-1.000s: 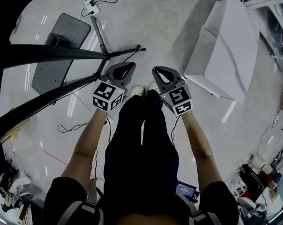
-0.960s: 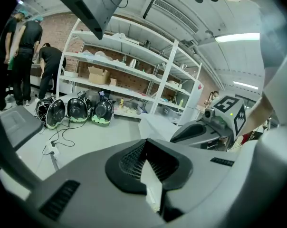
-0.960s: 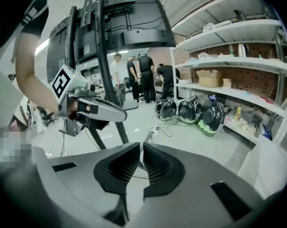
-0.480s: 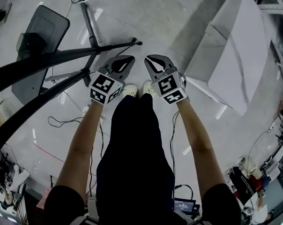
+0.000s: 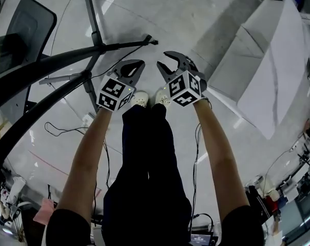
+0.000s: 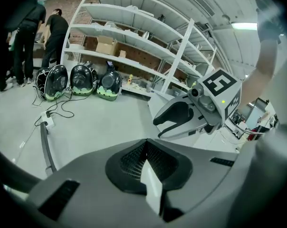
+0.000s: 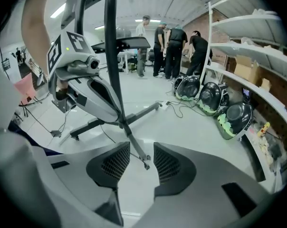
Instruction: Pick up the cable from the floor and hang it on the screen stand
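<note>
The screen stand (image 5: 92, 37) is black, with spread legs on the floor, and carries a dark screen (image 5: 21, 32) at the upper left. A thin black cable (image 5: 57, 134) lies on the floor left of my legs, next to a white adapter (image 5: 87, 120). Both grippers hover side by side above my shoes. My left gripper (image 5: 138, 64) is shut with nothing in it; its pads meet (image 6: 146, 151). The jaws of my right gripper (image 5: 164, 60) are opening, with nothing between them (image 7: 141, 158). Beyond them I see the stand's leg (image 7: 134, 118) and a thin cable (image 7: 110, 134) on the floor.
A large white table (image 5: 268, 60) stands at the right. White shelving (image 6: 134, 46) lines the wall, with helmets (image 6: 77, 82) and loose cords below it. Several people (image 7: 172, 46) stand at the back. Another cable (image 5: 196, 152) trails by my right leg.
The right gripper's jaws have parted from shut. Both grippers sit higher in the head view, and the stand has shifted left and up.
</note>
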